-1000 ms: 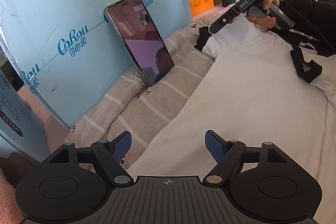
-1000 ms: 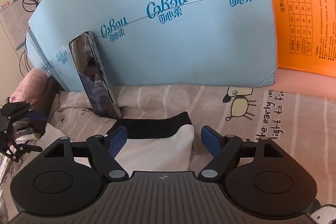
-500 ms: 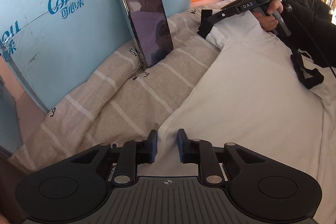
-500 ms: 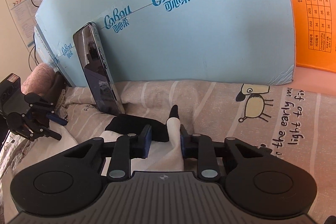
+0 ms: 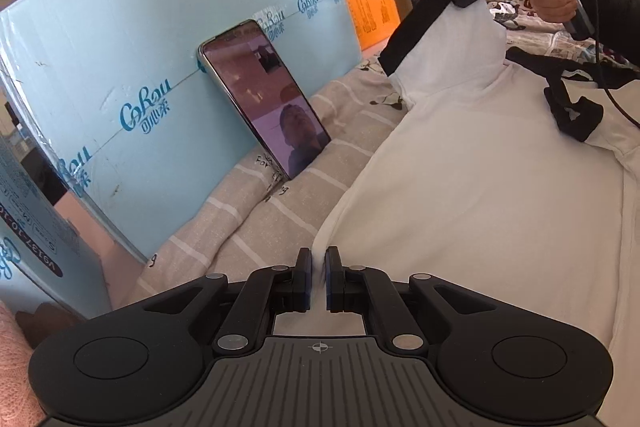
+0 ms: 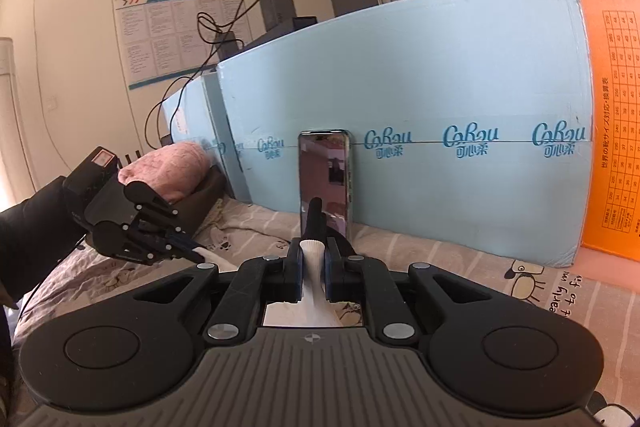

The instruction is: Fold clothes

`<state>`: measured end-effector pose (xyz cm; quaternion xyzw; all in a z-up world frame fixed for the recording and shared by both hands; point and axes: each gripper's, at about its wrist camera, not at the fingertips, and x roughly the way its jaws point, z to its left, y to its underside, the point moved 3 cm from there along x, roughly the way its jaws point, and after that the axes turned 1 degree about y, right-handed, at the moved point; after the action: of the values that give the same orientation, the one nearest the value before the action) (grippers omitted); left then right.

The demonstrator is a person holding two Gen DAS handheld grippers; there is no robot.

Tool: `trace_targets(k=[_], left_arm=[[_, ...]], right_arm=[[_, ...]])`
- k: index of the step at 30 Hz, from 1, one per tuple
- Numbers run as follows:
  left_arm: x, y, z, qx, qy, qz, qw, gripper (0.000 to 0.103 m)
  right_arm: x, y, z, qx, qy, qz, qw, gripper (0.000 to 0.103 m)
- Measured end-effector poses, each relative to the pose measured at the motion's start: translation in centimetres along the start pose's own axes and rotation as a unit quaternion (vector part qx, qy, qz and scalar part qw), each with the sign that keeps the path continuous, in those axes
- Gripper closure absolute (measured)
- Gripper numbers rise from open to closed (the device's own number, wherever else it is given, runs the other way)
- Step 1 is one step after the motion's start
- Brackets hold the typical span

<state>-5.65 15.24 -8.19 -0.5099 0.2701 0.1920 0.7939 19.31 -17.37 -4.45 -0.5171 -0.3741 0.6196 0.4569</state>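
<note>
On the striped bedsheet (image 5: 256, 223), beside the blue foam board (image 5: 160, 59): side fold of the white T-shirt (image 5: 480, 195) just begun, both grips set.

Spread flat across the sheet, with only the black-cuffed sleeve (image 5: 436, 39) lifted clear. Clenched on the shirt's near hem edge, the left gripper (image 5: 318, 281); closing on the bunched sleeve, pads already pressing it, the right gripper (image 6: 312, 277). Next, probably: carrying both held points together across the body, cloth kept taut, laid down edge to edge. Against a second ago: both jaws then wide with nothing gripped, sleeve then flat on the sheet, now raised; phone (image 5: 264, 99) unmoved against the board.
</note>
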Motion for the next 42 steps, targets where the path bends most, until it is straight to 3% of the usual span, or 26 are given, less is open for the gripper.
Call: trace_targets(k=[4, 9, 14, 16, 17, 18, 19, 20, 21, 25, 29, 33, 38, 39, 40, 41, 42], left_arm=[[-1.1, 0.3, -1.4, 0.018, -0.021, -0.009, 0.9996, 0.097], [-1.2, 1.4, -3.2, 0.057, -0.046, 0.006, 0.9973, 0.092], [-0.9, 2.5, -3.7, 0.045, -0.040, 0.025, 0.9979, 0.088], [-1.2, 2.6, -3.6, 0.035, -0.044, 0.025, 0.9981, 0.078], [-1.5, 2.6, -3.4, 0.025, -0.045, 0.024, 0.9984, 0.065], [-1.9, 2.5, -3.2, 0.011, -0.044, 0.019, 0.9988, 0.045], [-2.3, 2.4, -2.9, -0.011, -0.041, 0.009, 0.9990, 0.035], [-2.7, 2.3, -2.6, -0.033, -0.039, -0.001, 0.9987, 0.025], [-3.0, 2.1, -2.3, -0.053, -0.037, -0.013, 0.9979, 0.024], [-4.0, 0.7, -2.3, -0.101, -0.036, -0.070, 0.9918, 0.021], [-3.9, -2.2, -5.0, -0.065, 0.014, -0.114, 0.9912, 0.017], [-1.3, -5.1, -8.7, 0.013, 0.095, -0.135, 0.9861, 0.017], [3.7, -7.5, -12.3, 0.105, 0.141, -0.125, 0.9765, 0.017], [4.1, -7.7, -12.1, 0.098, 0.153, -0.125, 0.9755, 0.025], [4.6, -7.9, -12.0, 0.092, 0.165, -0.124, 0.9742, 0.039], [5.0, -8.2, -11.8, 0.085, 0.177, -0.123, 0.9728, 0.074], [5.5, -8.4, -11.7, 0.078, 0.188, -0.123, 0.9712, 0.087]], right_arm=[[-1.9, 1.5, 3.6, -0.032, -0.013, 0.011, 0.999, 0.094], [-3.8, 3.7, 6.0, -0.045, 0.004, 0.033, 0.998, 0.094], [-4.3, 6.1, 8.2, -0.073, 0.017, 0.064, 0.995, 0.094], [-4.4, 7.2, 8.9, -0.082, 0.016, 0.084, 0.993, 0.092], [-4.4, 7.5, 9.1, -0.085, 0.013, 0.091, 0.992, 0.090], [-4.4, 8.1, 9.4, -0.087, 0.009, 0.097, 0.991, 0.080], [-4.5, 8.4, 9.5, -0.082, 0.009, 0.097, 0.992, 0.062], [-4.5, 8.6, 9.5, -0.075, 0.009, 0.096, 0.993, 0.053], [-4.4, 8.7, 9.5, -0.067, 0.008, 0.094, 0.993, 0.046], [-4.2, 8.8, 9.9, -0.066, -0.001, 0.089, 0.994, 0.046], [-3.6, 9.3, 10.1, -0.073, 0.008, 0.103, 0.992, 0.048], [-3.7, 9.5, 9.8, -0.068, 0.021, 0.101, 0.992, 0.071], [-4.3, 9.6, 9.0, -0.057, 0.032, 0.086, 0.994, 0.084], [-4.5, 9.6, 8.9, -0.058, 0.038, 0.081, 0.994, 0.087], [-4.8, 9.5, 8.7, -0.058, 0.048, 0.071, 0.995, 0.088], [-5.1, 9.3, 8.5, -0.059, 0.058, 0.060, 0.995, 0.088], [-5.4, 9.1, 8.4, -0.060, 0.067, 0.049, 0.995, 0.088]])
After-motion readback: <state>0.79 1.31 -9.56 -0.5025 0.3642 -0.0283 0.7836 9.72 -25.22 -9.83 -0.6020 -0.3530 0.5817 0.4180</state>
